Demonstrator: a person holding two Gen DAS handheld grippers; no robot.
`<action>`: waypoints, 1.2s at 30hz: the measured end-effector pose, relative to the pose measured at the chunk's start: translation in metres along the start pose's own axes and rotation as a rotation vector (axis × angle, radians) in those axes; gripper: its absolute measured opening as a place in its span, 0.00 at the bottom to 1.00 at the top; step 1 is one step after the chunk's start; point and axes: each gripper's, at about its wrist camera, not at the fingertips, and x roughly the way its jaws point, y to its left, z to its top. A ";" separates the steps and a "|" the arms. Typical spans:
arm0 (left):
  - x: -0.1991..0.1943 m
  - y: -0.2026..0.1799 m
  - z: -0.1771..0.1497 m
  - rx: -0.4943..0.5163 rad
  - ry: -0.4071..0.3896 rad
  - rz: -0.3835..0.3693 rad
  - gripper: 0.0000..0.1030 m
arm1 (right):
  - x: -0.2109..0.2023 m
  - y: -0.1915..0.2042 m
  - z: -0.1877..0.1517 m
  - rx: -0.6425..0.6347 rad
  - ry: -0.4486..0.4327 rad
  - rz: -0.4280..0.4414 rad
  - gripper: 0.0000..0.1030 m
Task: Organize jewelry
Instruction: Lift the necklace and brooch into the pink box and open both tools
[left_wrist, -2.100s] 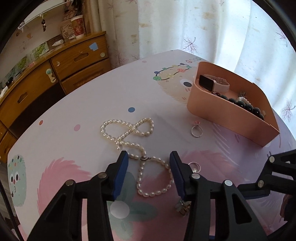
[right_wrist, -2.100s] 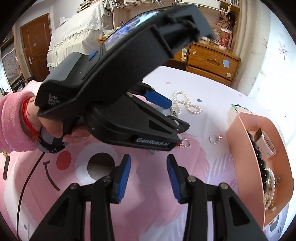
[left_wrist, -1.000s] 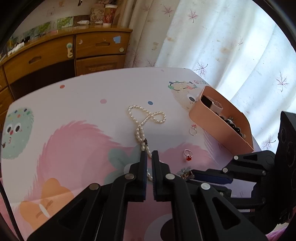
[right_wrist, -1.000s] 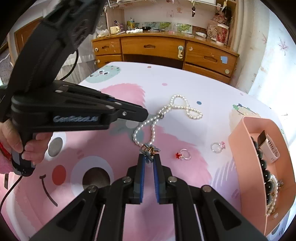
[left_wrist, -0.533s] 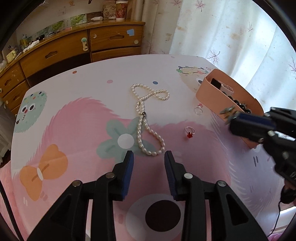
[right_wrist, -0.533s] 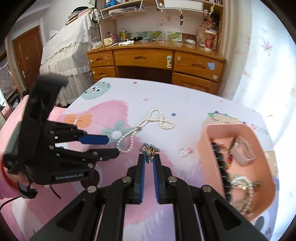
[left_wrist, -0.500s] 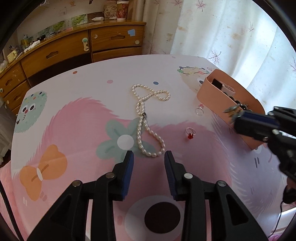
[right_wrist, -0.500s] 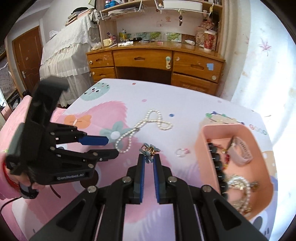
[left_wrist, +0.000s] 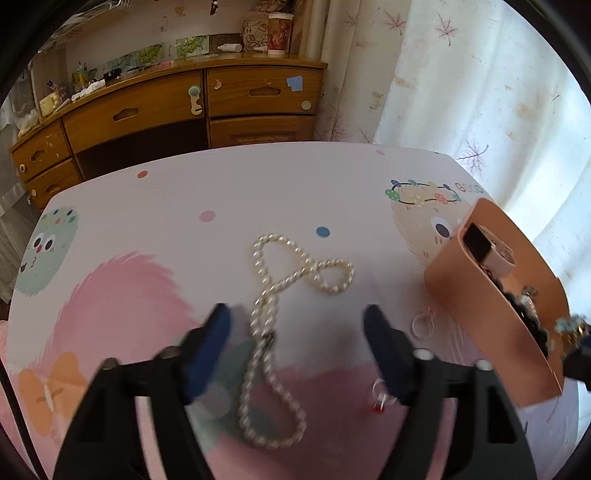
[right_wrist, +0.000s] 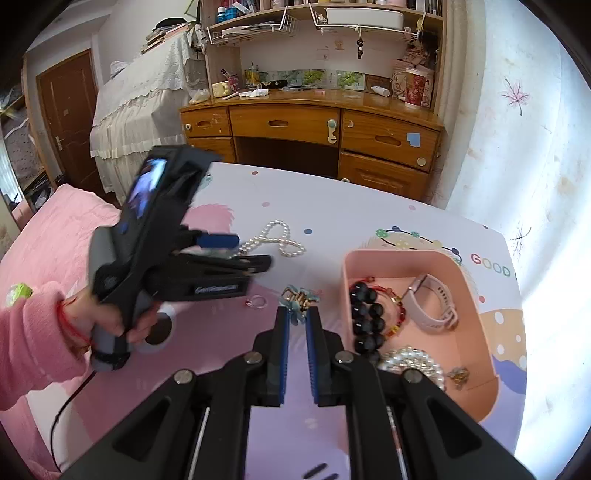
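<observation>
A pearl necklace (left_wrist: 273, 295) lies looped on the cartoon tablecloth. My left gripper (left_wrist: 297, 315) hovers over its middle, jaws opening wide, pads clear of the pearls on both sides. From the right wrist view the left gripper (right_wrist: 243, 253) sits above the necklace (right_wrist: 280, 240). My right gripper (right_wrist: 298, 312) is shut on a small blue and gold brooch (right_wrist: 299, 297), held just left of the pink box (right_wrist: 402, 254). The box holds a black bead bracelet (right_wrist: 365, 317), a pink watch (right_wrist: 432, 302) and pearls (right_wrist: 410, 360).
A silver ring (left_wrist: 421, 325) and a red-stone ring (left_wrist: 380, 398) lie on the cloth between necklace and pink box (left_wrist: 480, 314). A wooden dresser (right_wrist: 314, 125) stands behind the table. A pink bed (right_wrist: 48, 236) borders the left side. A pink sleeve (right_wrist: 33, 332) holds the left gripper.
The left gripper went from shut to wide open and slid forward over the necklace. The right gripper, still shut on the brooch, lifted it and carried it toward the pink box.
</observation>
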 end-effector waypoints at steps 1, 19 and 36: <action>0.005 -0.007 0.002 0.022 -0.001 0.030 0.79 | -0.001 -0.005 -0.001 -0.003 -0.001 0.004 0.08; 0.016 -0.012 0.018 -0.122 -0.052 0.195 0.25 | -0.017 -0.059 -0.013 0.025 -0.012 0.031 0.08; -0.014 -0.002 -0.015 -0.302 -0.055 0.021 0.06 | -0.023 -0.064 -0.012 0.032 -0.016 0.028 0.08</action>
